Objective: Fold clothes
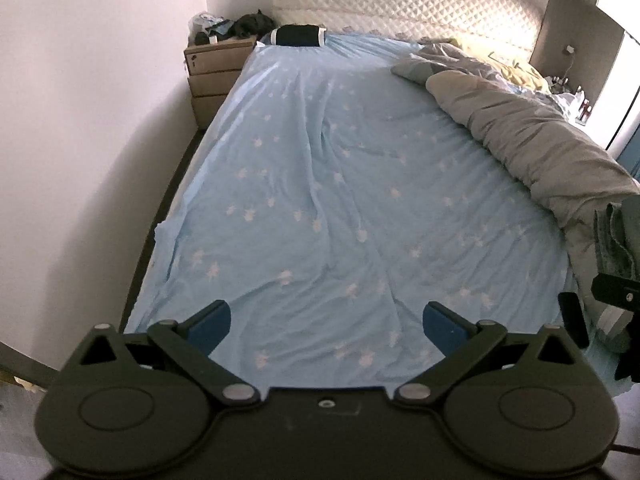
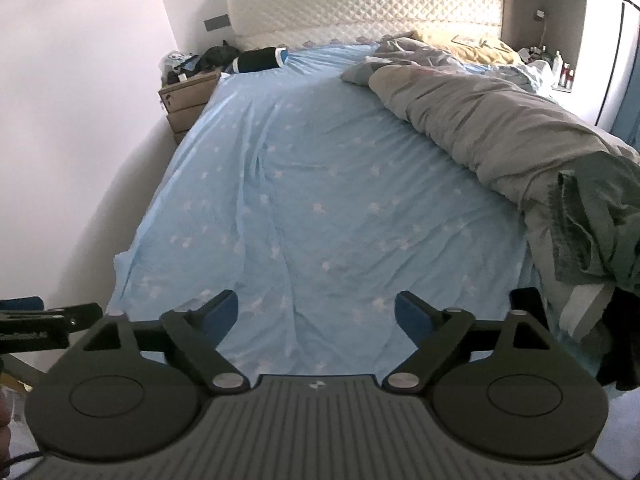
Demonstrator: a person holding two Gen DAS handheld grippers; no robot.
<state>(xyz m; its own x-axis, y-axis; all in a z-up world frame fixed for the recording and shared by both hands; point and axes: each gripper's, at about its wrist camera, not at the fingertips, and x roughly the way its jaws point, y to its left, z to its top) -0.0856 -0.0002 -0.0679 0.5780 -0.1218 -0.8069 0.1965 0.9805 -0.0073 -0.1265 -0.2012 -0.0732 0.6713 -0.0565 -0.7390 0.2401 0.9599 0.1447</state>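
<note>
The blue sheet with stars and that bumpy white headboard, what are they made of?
The blue sheet looks like thin woven cloth, matte: it lies in soft creases. The headboard looks like padded, quilted faux leather or fabric, with a slight sheen on its diamond tufts; which one, I cannot tell.

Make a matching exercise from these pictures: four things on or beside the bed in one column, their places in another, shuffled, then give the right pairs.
Things:
1. grey duvet
2. dark rolled bundle
3. wooden drawer unit
4. green garment

Places:
A. at the head of the bed, near its left corner
B. on the floor beside the bed's left side, against the wall
C. bunched along the right side of the blue sheet
D. heaped at the near right, on the duvet's end

Pairs: 1-C, 2-A, 3-B, 4-D
</note>
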